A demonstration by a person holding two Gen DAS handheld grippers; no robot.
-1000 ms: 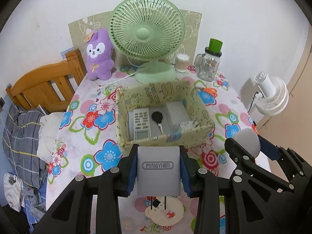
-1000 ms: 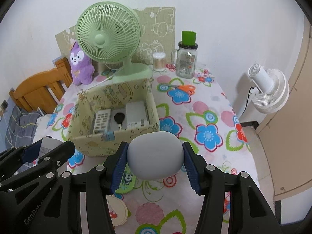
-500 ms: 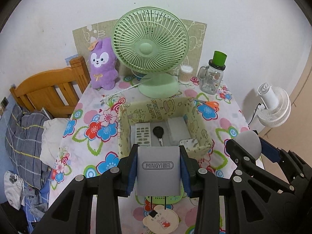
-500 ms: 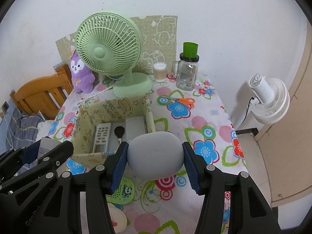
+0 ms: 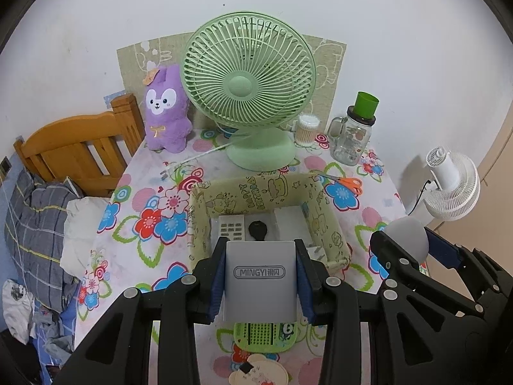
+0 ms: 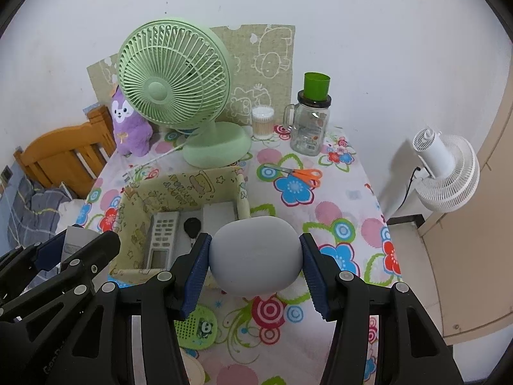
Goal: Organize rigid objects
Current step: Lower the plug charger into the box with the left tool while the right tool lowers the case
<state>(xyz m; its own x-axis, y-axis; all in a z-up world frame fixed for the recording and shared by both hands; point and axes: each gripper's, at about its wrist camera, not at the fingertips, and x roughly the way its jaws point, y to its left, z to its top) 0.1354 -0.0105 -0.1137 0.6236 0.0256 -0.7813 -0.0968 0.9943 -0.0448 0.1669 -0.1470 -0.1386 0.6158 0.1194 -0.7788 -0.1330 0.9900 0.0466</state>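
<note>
My left gripper [image 5: 260,280] is shut on a grey box marked MINGYI [image 5: 260,276], held above the table in front of the yellow fabric storage box [image 5: 256,192]. My right gripper [image 6: 256,261] is shut on a pale grey rounded case [image 6: 256,256], held above the box's right front corner [image 6: 242,199]. It also shows in the left wrist view [image 5: 407,234]. Inside the box lie a white remote [image 6: 162,237], a black key [image 6: 192,226] and a white flat object [image 6: 218,216].
A green desk fan [image 5: 250,86], purple plush [image 5: 165,109], cotton-swab jar [image 5: 306,128], glass jar with green lid [image 5: 354,134] and orange scissors [image 6: 298,173] stand at the back. A green perforated pad [image 5: 264,337] and round coaster [image 5: 258,372] lie near the front edge. A white fan [image 6: 445,170] stands right.
Both grippers have risen and pulled back from the storage box, each still holding its object; more of the table and fan shows now.
</note>
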